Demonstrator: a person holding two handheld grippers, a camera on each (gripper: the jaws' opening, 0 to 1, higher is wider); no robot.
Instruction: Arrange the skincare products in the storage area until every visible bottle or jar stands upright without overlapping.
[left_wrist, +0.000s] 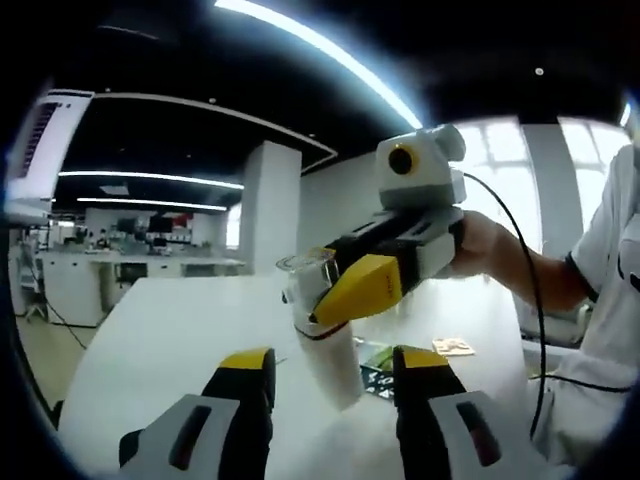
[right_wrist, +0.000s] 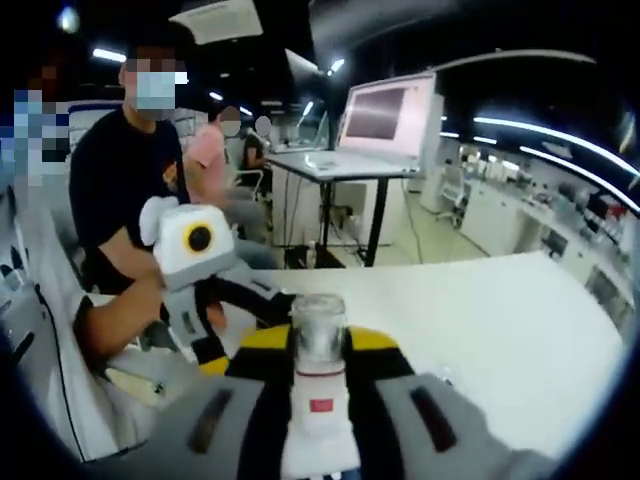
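Right gripper (right_wrist: 318, 395): pinching the bottle (right_wrist: 318, 400), lifted above the table (right_wrist: 520, 320).
Left gripper (left_wrist: 335, 365): spread, empty.
Risk: tilted bottle may slip and drop.

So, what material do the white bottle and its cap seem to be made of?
The white bottle, held in the right tongs, looks like opaque plastic with a smooth matte to satin finish: even white, soft highlights, though frosted glass cannot be ruled out. Its cap looks like clear, glossy plastic or acrylic: the background shows through it and its edges catch light.
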